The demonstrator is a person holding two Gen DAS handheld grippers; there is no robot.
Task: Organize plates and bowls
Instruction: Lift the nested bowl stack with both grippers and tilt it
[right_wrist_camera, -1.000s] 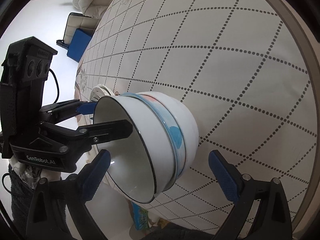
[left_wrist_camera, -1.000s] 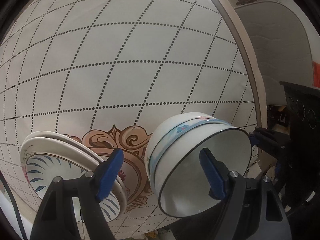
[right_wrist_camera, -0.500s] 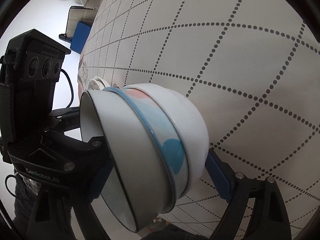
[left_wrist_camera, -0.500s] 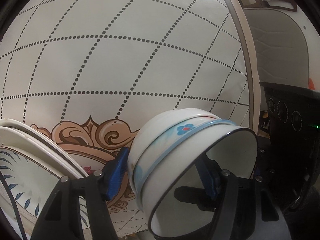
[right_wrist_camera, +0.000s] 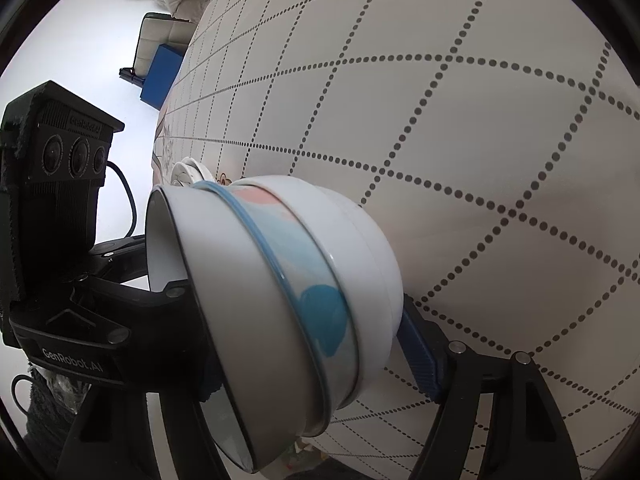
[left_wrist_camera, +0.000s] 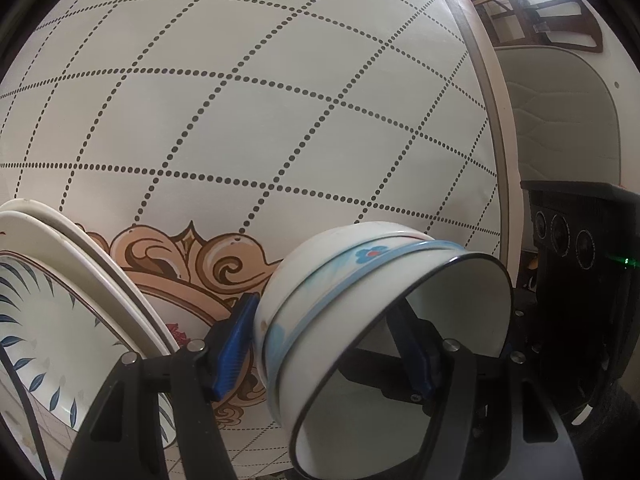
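Observation:
A stack of nested white bowls (left_wrist_camera: 340, 300) with blue flower marks, the inner one black-rimmed, sits between both grippers on the dotted tablecloth (left_wrist_camera: 240, 120). My left gripper (left_wrist_camera: 326, 352) is shut on the stack's wall, one blue pad outside and the other inside the inner bowl. In the right wrist view the bowl stack (right_wrist_camera: 320, 280) fills the gap of my right gripper (right_wrist_camera: 314, 372), whose jaws are closing. Its right pad (right_wrist_camera: 420, 356) is at the stack's base; the left pad is mostly hidden behind the rim. A stack of plates (left_wrist_camera: 60, 300) with blue leaf marks lies to the left.
The table's edge (left_wrist_camera: 496, 160) curves down the right, with a grey padded chair (left_wrist_camera: 560, 100) beyond it. The right gripper's black body (left_wrist_camera: 580, 280) stands close beside the bowls. Off the far side are a blue box (right_wrist_camera: 164, 76) and a pale seat (right_wrist_camera: 160, 40).
Both grippers have come in on the bowl stack. The left jaws closed onto its wall and the right jaws narrowed around it. The plates slid toward the left edge of the left view.

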